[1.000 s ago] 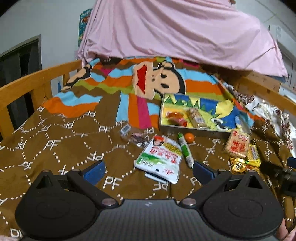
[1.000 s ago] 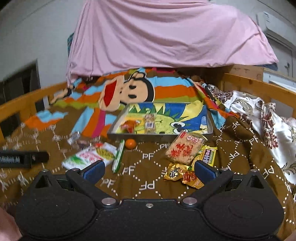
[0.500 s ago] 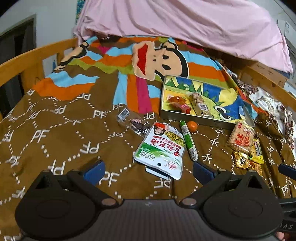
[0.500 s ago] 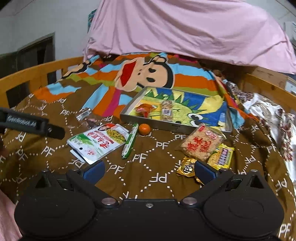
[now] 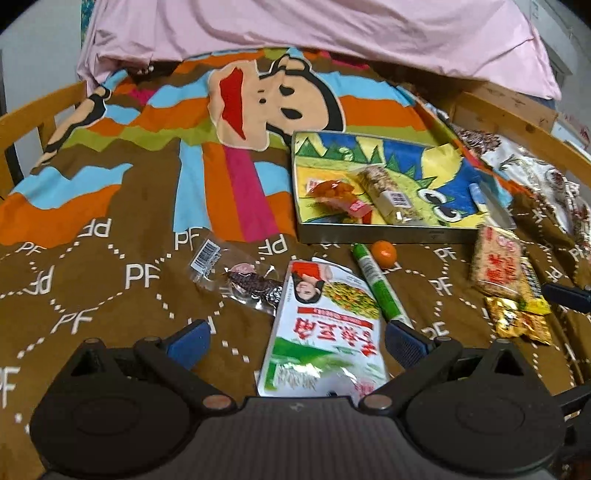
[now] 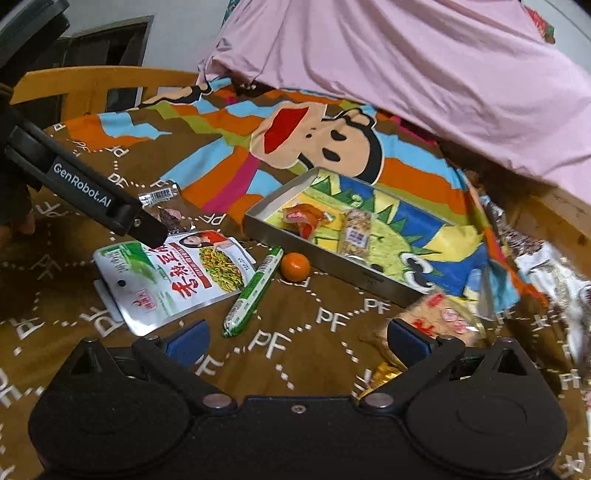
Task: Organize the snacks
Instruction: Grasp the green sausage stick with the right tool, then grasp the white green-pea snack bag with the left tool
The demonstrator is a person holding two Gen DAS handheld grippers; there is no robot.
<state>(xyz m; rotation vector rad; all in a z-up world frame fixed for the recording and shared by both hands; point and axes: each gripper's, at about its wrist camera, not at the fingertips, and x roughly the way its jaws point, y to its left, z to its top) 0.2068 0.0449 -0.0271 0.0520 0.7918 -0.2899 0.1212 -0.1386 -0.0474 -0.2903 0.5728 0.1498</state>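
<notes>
You're facing a bed with a wooden rail [image 5: 40, 105] on the left, a brown cartoon blanket [image 5: 110, 266] across it, a pink sheet [image 5: 332, 29] at the far end, white wall [image 6: 177, 33] beyond.

Under me lies a brown blanket [image 5: 110, 280] marked "PF", with bright stripes and a cartoon monkey face [image 5: 277, 99]. A pink sheet [image 5: 314, 29] is heaped behind it. Wooden bed rails [image 6: 99, 79] run along both sides; a floral cloth [image 5: 535, 173] lies at my right.
</notes>
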